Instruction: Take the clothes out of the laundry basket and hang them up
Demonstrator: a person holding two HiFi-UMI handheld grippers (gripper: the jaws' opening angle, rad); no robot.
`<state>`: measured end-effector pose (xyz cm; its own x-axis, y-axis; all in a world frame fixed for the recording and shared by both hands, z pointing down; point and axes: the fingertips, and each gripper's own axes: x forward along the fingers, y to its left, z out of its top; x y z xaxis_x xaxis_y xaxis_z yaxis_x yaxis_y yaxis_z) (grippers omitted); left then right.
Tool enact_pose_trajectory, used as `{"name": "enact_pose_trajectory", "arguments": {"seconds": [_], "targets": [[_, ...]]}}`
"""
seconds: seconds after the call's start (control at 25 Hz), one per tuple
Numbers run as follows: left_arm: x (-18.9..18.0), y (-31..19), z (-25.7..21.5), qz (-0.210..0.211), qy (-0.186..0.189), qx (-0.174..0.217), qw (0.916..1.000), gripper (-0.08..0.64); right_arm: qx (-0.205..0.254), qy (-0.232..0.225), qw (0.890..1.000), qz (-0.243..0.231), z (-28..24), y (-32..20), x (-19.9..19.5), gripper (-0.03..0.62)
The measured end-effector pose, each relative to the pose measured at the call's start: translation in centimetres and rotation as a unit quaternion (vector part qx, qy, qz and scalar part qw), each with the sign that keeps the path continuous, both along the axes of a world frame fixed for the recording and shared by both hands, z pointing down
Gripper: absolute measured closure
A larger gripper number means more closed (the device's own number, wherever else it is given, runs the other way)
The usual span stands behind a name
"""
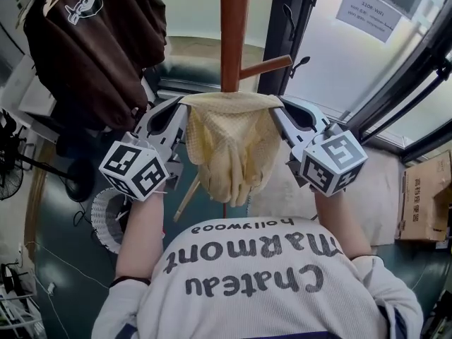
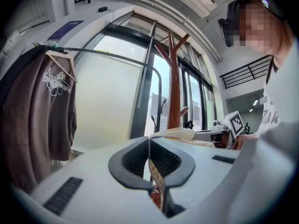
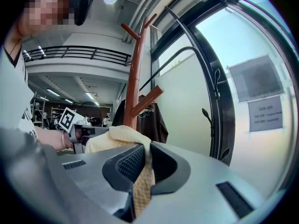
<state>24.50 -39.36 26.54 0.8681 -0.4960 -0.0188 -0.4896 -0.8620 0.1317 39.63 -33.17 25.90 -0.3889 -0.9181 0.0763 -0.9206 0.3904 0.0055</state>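
Note:
A pale yellow waffle-knit cloth (image 1: 232,143) hangs stretched between my two grippers, right in front of the wooden coat stand (image 1: 234,30). My left gripper (image 1: 185,109) is shut on the cloth's left top corner, the fabric (image 2: 156,174) pinched between its dark pads. My right gripper (image 1: 277,106) is shut on the right top corner, and the yellow cloth (image 3: 141,183) runs down between its jaws. Both grippers point level toward the stand's pole, just below its side peg (image 1: 265,66). The laundry basket (image 1: 107,217) shows at lower left, its contents hidden.
A brown printed shirt (image 1: 95,41) hangs on a hanger at upper left. Glass doors with dark frames (image 1: 395,69) stand behind the stand. A cardboard box (image 1: 425,196) lies on the floor at right, a fan (image 1: 10,171) at far left.

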Motion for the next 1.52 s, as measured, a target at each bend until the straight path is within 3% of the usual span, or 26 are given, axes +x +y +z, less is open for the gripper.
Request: {"name": "enact_pose_trajectory", "arguments": {"seconds": [0.24, 0.56, 1.08, 1.32, 1.52], "targets": [[0.0, -0.1, 3.9, 0.004, -0.024, -0.037, 0.9990, 0.545, -0.047, 0.000, 0.999, 0.001, 3.6, -0.6, 0.0, 0.552], [0.2, 1.8, 7.3, 0.044, -0.043, -0.055, 0.9966, 0.545, -0.110, -0.053, 0.992, -0.009, 7.5, -0.8, 0.3, 0.552], [1.7, 5.1, 9.9, 0.095, -0.033, -0.061, 0.9931, 0.545, -0.155, -0.092, 0.981, -0.074, 13.1, -0.7, -3.3, 0.552], [2.8, 5.9, 10.3, 0.052, -0.021, -0.036, 0.9977, 0.545, -0.171, -0.089, 0.975, -0.111, 14.2, -1.0, -4.6, 0.552], [1.7, 6.1, 9.3, -0.048, -0.007, -0.003, 0.9988, 0.545, -0.191, -0.093, 0.965, -0.156, 14.5, -1.2, -5.8, 0.552]]}}
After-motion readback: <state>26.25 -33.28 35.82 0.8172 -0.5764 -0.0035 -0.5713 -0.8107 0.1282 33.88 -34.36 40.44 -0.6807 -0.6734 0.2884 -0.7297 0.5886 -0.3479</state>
